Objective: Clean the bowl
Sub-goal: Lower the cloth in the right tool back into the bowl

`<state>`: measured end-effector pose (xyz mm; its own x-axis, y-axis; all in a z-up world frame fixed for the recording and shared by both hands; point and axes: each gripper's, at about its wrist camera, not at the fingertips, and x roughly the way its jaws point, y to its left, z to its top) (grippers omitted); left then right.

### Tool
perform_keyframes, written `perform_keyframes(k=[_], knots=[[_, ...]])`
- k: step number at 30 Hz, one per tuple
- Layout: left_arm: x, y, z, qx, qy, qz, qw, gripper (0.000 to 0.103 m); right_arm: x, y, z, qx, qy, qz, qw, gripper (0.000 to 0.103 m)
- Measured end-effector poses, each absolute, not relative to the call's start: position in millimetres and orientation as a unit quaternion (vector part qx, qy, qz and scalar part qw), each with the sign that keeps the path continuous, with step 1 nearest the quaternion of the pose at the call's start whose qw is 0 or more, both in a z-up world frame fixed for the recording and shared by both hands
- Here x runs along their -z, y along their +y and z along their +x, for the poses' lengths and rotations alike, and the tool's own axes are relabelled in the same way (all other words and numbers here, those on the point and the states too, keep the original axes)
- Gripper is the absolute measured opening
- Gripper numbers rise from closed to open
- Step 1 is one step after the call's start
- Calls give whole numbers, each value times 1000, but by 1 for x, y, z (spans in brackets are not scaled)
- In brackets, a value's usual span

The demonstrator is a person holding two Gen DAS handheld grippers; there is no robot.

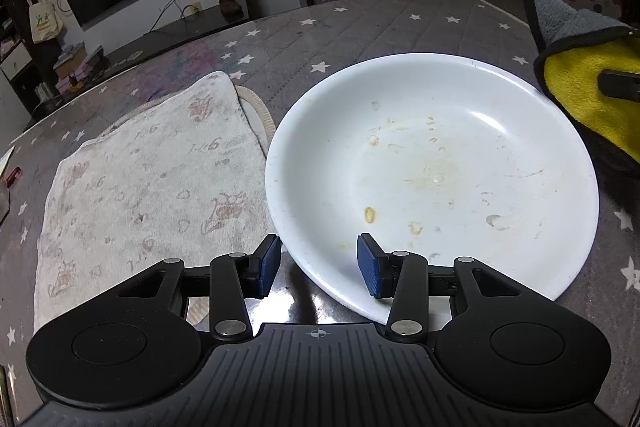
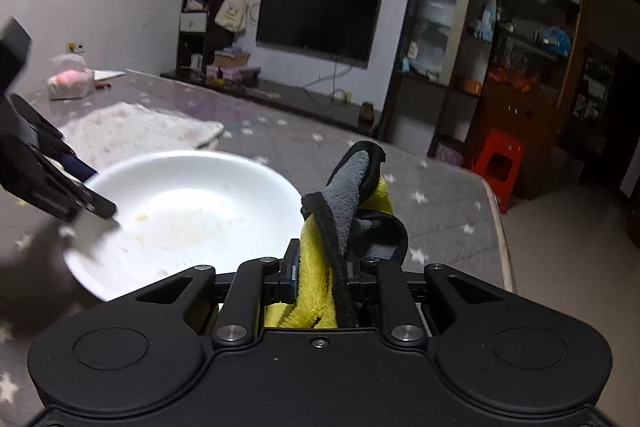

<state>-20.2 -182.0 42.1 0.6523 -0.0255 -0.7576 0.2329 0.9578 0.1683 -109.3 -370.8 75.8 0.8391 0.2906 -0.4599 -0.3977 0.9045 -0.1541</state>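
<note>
A wide white bowl (image 1: 432,163) with dried yellowish food stains lies on the star-patterned table; it also shows in the right wrist view (image 2: 188,211). My left gripper (image 1: 318,263) is open, its blue pads either side of the bowl's near rim, one pad over the bowl's inside and one outside. It shows at the bowl's left edge in the right wrist view (image 2: 80,183). My right gripper (image 2: 320,275) is shut on a yellow and grey cloth (image 2: 344,223), held just right of the bowl. The cloth also shows in the left wrist view (image 1: 588,83).
A pale patterned towel (image 1: 148,187) lies flat left of the bowl. A plastic bag (image 2: 68,81) sits at the table's far corner. Beyond the table are a TV (image 2: 316,21), shelves and a red stool (image 2: 498,163). The table edge (image 2: 500,223) runs along the right.
</note>
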Motion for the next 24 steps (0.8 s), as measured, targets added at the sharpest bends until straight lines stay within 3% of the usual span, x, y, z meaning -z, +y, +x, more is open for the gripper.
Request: perform_keyframes(k=[24], knots=[[-36,-176,-26,87,411,75,904,54,-44,-282,-85,-255,318,-49,912,19]])
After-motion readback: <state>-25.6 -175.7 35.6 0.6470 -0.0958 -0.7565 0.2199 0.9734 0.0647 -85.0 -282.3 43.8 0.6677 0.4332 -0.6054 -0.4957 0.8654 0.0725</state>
